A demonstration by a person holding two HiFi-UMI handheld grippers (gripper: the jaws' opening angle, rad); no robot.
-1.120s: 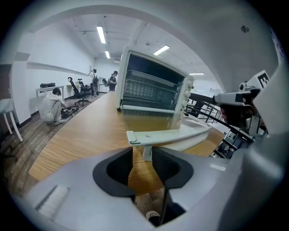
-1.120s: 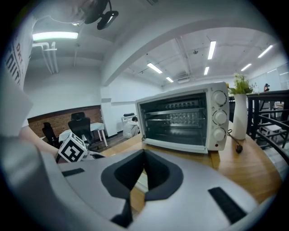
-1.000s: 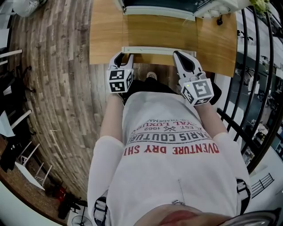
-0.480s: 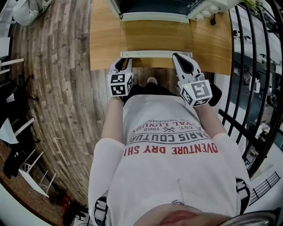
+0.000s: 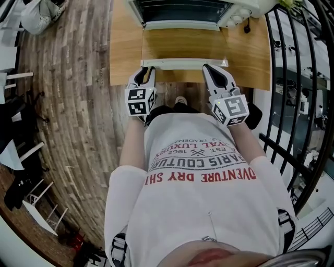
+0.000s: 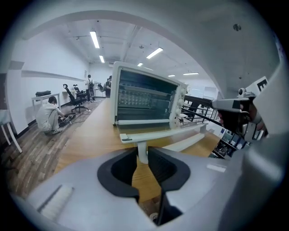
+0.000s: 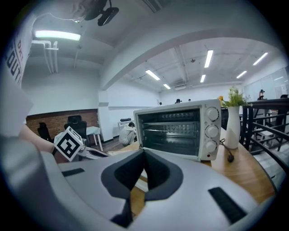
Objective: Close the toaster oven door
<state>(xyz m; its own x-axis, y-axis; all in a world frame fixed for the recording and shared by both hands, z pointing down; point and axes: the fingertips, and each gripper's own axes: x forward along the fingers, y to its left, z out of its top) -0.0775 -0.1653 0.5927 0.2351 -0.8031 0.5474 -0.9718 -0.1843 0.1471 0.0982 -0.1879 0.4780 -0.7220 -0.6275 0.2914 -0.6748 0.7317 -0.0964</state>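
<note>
Head view, looking down: the toaster oven [image 5: 180, 10] sits at the top middle of the frame on the wooden table [image 5: 122, 47]. Its door [image 5: 182, 44] is dropped open toward me, and it's glass, so the wood shows right through it. The white handle [image 5: 182, 63] runs along the door's near edge, just above my two tongs.

My left gripper [image 5: 144, 73] is at the left end of that handle. Its own view shows it best. The jaws have just been closing, and the handle's upright white post [image 6: 142, 152] sits right between them with a dark pad tight on each side. So that one is pinching the post, with the handle bar crossing just above the tips.

My right gripper [image 5: 210, 70] is at the handle's right end, tip up against the bar. In its own view the jaw tips look pressed together in the middle of the frame. A sliver of white handle and some wood show in the gap below the tips. I can't tell whether it has any real hold on the handle.

That view also shows the oven open at centre right, racks visible, with three knobs [image 7: 210, 131] down its right side. A white vase [image 7: 233, 133] with greenery stands just beside it on the right.
</note>
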